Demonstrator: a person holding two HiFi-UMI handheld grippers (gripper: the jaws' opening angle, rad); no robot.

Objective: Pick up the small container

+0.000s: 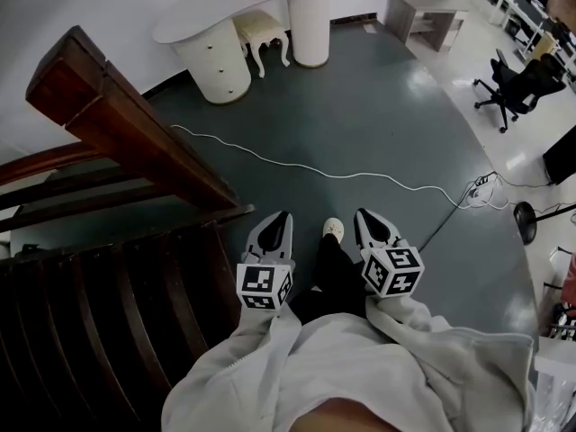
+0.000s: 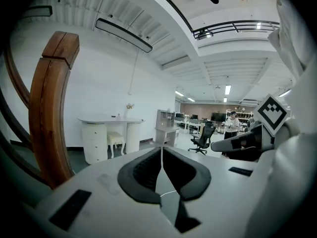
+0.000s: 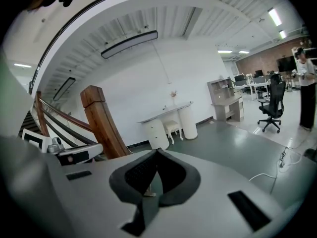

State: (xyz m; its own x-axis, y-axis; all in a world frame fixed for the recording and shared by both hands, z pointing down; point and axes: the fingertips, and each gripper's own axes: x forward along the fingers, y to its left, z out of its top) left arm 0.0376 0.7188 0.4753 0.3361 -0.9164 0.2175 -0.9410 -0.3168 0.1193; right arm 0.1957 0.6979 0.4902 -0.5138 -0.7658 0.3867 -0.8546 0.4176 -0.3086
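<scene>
Well, both tools are held low and side by side in front of the person, pointing forward over a dark grey floor (image 1: 360, 124). The left gripper (image 1: 283, 215) has its jaws pressed together, tip against tip, with nothing clamped between them. The right gripper (image 1: 363, 212) is the same: jaws together, holding nothing. Each carries its marker cube at the back, and pale sleeves (image 1: 270, 349) run up to both cubes. Between the two tools, just behind their tips, a light shoe (image 1: 333, 229) rests on the floor.

In the right gripper view a small pale speck shows through the slit below the closed tips of the right gripper (image 3: 157, 152); it may be that shoe, but it is too small to say.

Ahead of the tips a white cable (image 1: 342, 171) lies across the floor from left to right. Beside the left gripper, on its outer side, a brown wooden rail (image 1: 135, 129) slopes down, and dark stairs (image 1: 99, 313) lie beneath it. Far ahead of both tools, against the white wall, stands a white desk (image 1: 216, 61) with a small stool (image 1: 263, 27) tucked under it. Well off beyond the right gripper's outer side stands a black office chair (image 1: 517, 84), and a person (image 3: 307, 88) stands in the distance there.

Where the small container is, none of the views shows.
</scene>
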